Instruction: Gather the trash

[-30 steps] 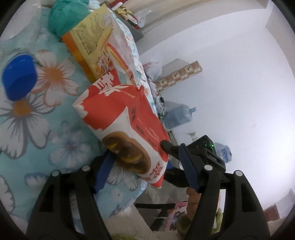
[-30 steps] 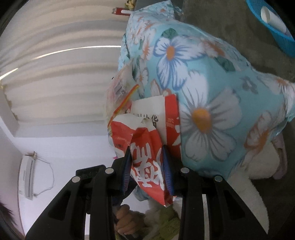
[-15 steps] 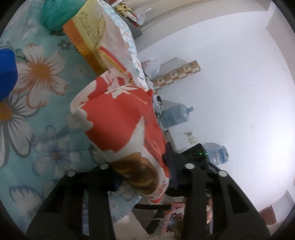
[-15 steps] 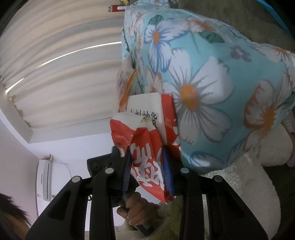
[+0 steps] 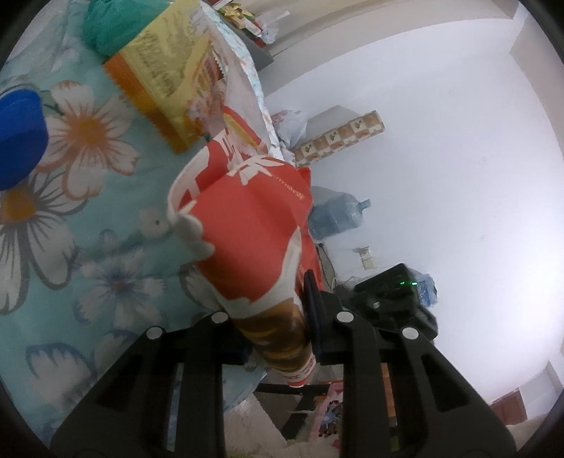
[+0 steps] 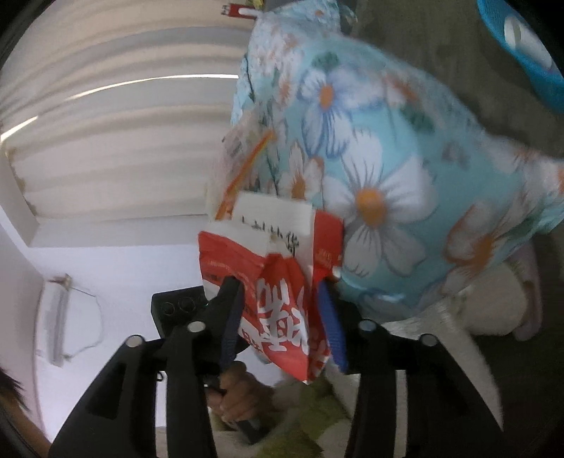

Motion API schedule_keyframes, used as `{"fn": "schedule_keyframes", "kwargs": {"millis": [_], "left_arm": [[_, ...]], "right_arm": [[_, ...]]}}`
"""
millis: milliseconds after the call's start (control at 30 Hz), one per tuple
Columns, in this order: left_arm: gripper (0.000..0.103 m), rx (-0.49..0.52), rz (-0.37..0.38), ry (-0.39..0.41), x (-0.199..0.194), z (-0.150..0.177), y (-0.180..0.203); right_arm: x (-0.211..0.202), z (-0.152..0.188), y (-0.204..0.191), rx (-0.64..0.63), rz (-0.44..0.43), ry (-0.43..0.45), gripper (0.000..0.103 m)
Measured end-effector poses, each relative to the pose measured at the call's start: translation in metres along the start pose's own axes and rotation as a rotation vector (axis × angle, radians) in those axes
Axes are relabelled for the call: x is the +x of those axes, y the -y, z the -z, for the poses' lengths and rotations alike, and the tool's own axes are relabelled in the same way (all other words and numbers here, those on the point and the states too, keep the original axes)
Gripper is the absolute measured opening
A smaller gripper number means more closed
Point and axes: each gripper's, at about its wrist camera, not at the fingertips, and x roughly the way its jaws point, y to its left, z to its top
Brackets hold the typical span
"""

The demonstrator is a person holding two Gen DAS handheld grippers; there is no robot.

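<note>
A red and white snack bag [image 5: 253, 225] stands up off the flowered tablecloth [image 5: 70, 218] at the table's edge. My left gripper [image 5: 271, 324] is shut on its lower end. In the right wrist view the same bag [image 6: 282, 282] sits between my right gripper's [image 6: 282, 317] blue-padded fingers [image 6: 329, 320], which stand a little apart from it, open. The other gripper and the hand holding it show behind the bag. A yellow and orange snack bag [image 5: 165, 88] lies further along the table.
A blue round lid [image 5: 17, 137] and a green bundle [image 5: 112, 21] lie on the cloth. Water jugs [image 5: 338, 215] and clutter stand by the white wall. A blue basket [image 6: 521, 45] sits on the floor beyond the table.
My left gripper closed on the red bag and crumpled it upright. My right gripper, shut on the bag before, has widened its fingers.
</note>
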Motion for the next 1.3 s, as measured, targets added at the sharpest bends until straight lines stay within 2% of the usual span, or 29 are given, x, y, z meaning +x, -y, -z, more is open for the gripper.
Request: {"fn": "schedule_keyframes", "kwargs": {"millis": [133, 500, 567, 867, 1033, 1200, 1300], "left_arm": [[0.021, 0.003, -0.011, -0.012, -0.004, 0.001, -0.004], [0.021, 0.024, -0.025, -0.022, -0.019, 0.006, -0.006], [0.021, 0.020, -0.027, -0.020, -0.006, -0.003, 0.003], [0.021, 0.014, -0.023, -0.027, -0.002, 0.000, -0.001], [0.021, 0.010, -0.023, -0.020, -0.002, 0.003, -0.001], [0.021, 0.004, -0.014, -0.023, -0.002, 0.006, -0.005], [0.021, 0.002, -0.009, -0.028, -0.001, 0.005, -0.008]], "right_arm": [[-0.018, -0.005, -0.008, -0.040, 0.056, 0.042, 0.049], [-0.018, -0.014, -0.022, -0.094, 0.084, 0.061, 0.054], [-0.016, -0.014, -0.024, -0.103, 0.086, 0.058, 0.055], [-0.020, -0.035, -0.040, -0.145, 0.089, 0.077, 0.059], [-0.003, -0.066, -0.050, -0.128, 0.081, 0.070, 0.061], [0.029, -0.096, -0.053, -0.057, 0.103, 0.035, 0.063], [0.045, -0.102, -0.069, -0.112, 0.128, 0.019, 0.063]]}}
